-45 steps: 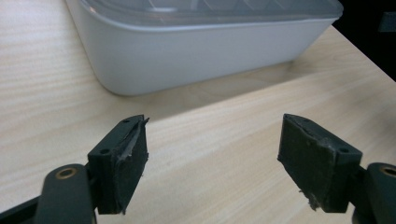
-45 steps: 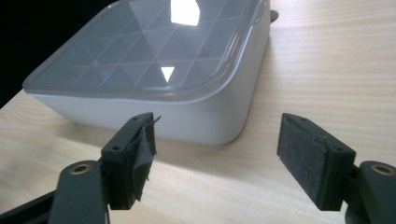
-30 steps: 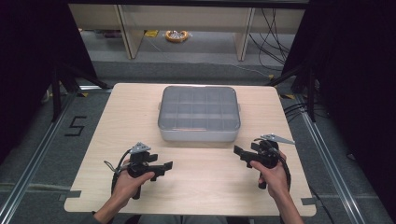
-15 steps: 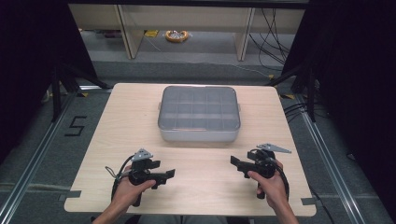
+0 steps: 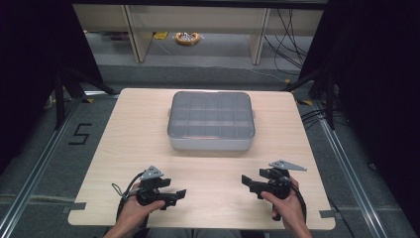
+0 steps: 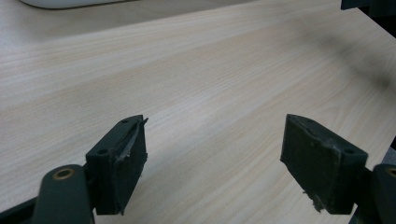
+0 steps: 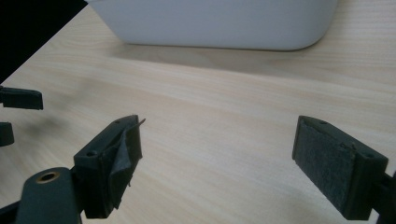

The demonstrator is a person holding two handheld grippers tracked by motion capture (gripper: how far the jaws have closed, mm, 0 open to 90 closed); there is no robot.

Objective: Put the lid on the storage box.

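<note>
**Both grippers empty, box untouched**

Wooden table point(image 5: 129, 148), high view: a lidded compartment box point(image 5: 211, 120) sits at centre; the left gripper point(image 5: 174, 194) and right gripper point(image 5: 249, 181) are held near the table's front edge, well apart from the box.

Left gripper view: jaws spread wide over bare wood, holding nothing.

Right gripper view: jaws likewise apart and empty, the box point(image 7: 215, 23) ahead. Judged so, no handling has begun.
</note>
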